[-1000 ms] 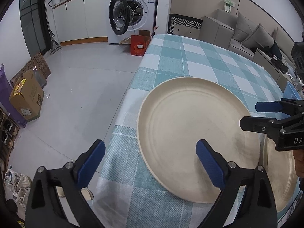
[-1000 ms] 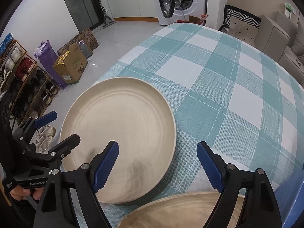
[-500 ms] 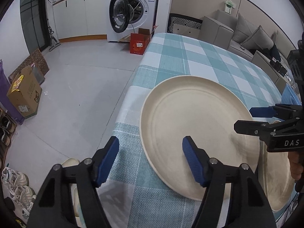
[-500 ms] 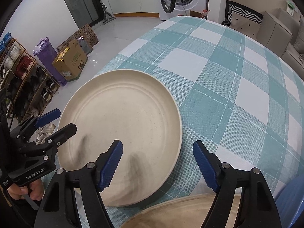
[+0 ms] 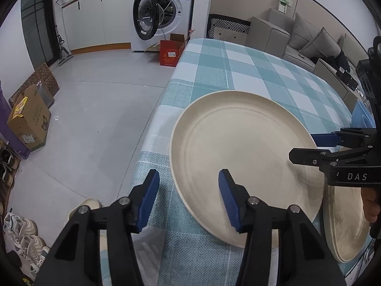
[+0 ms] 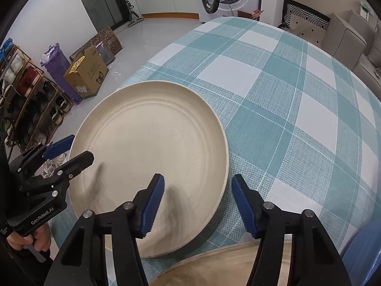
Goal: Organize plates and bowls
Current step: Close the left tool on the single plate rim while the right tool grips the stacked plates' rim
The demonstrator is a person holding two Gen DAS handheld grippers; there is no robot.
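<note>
A large cream plate (image 5: 243,152) lies flat on the checked tablecloth (image 5: 238,71) near the table's corner; it also shows in the right wrist view (image 6: 152,152). My left gripper (image 5: 189,193) is open, its jaws straddling the plate's near left rim. My right gripper (image 6: 197,197) is open, its jaws straddling the plate's near right rim. A second, tan plate (image 5: 345,224) lies beside the cream one, partly under my right gripper; its rim shows at the bottom of the right wrist view (image 6: 214,267).
The table edge (image 5: 152,128) drops to the floor just left of the cream plate. A blue object (image 6: 364,250) sits at the table's near right. A washing machine (image 5: 162,12), cardboard boxes (image 5: 28,121) and a shoe rack (image 6: 26,100) stand on the floor.
Both grippers have narrowed their jaws and moved so that each straddles the cream plate's rim. The plate has not moved.
</note>
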